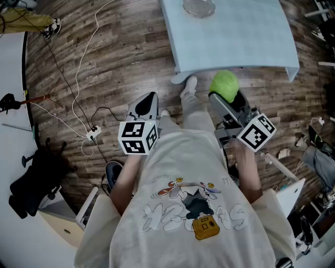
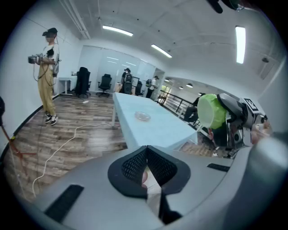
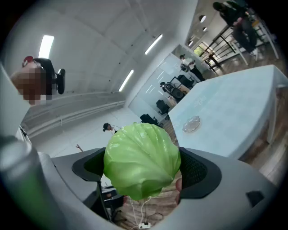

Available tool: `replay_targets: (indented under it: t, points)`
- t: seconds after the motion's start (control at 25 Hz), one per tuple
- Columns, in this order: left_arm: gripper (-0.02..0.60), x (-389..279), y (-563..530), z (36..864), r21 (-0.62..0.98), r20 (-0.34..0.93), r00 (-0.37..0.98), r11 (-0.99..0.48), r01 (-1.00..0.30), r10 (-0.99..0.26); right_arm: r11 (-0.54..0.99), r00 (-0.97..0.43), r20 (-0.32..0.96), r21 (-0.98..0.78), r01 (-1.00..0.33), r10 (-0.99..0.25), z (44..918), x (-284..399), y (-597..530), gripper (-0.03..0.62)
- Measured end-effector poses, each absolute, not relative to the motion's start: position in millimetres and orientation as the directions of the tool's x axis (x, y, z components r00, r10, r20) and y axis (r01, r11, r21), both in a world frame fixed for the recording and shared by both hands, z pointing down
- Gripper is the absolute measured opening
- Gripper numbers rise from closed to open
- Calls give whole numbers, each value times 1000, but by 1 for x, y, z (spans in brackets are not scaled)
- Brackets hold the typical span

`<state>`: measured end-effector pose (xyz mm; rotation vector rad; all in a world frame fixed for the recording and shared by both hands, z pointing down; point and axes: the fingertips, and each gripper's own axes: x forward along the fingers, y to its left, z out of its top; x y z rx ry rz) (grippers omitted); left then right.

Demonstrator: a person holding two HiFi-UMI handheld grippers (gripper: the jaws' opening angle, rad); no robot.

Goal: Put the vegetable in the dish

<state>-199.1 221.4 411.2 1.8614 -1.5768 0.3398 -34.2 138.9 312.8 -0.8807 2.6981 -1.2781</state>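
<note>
A round green cabbage (image 1: 224, 85) is held between the jaws of my right gripper (image 1: 230, 99), in front of my body and short of the table. In the right gripper view the cabbage (image 3: 141, 159) fills the gap between the black pads. A clear glass dish (image 1: 199, 8) sits on the far part of the light blue table (image 1: 235, 42); the same dish (image 3: 192, 124) lies small and far off in the right gripper view. My left gripper (image 1: 146, 103) hangs over the floor with its jaws shut together on nothing (image 2: 146, 155). The left gripper view also catches the dish (image 2: 142, 116) and the cabbage (image 2: 210, 111).
White and black cables with a power strip (image 1: 92, 134) trail over the wooden floor at the left. A black chair (image 1: 39, 175) and a white table (image 1: 10, 104) stand at the left edge. A person (image 2: 46, 74) holding grippers stands far off, with office chairs behind.
</note>
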Motion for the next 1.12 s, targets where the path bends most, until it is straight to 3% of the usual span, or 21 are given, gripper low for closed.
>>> replay_targets:
  t: [0.24,0.64,1.12]
  points:
    - [8,-95,283,388,376,529,426,-247,-893,-734,447,-833,95,-808,-385,-545,285,4,260,494]
    - [8,-21,344,357,308,489,274,-130,-943,-828,549,-845,-108,-801,-238,-524,241,127,352,494]
    - [8,177,418,340,284,493,313,-190,-940,-812,546,-814,-82,-779,-308,-575,236,320,428,494]
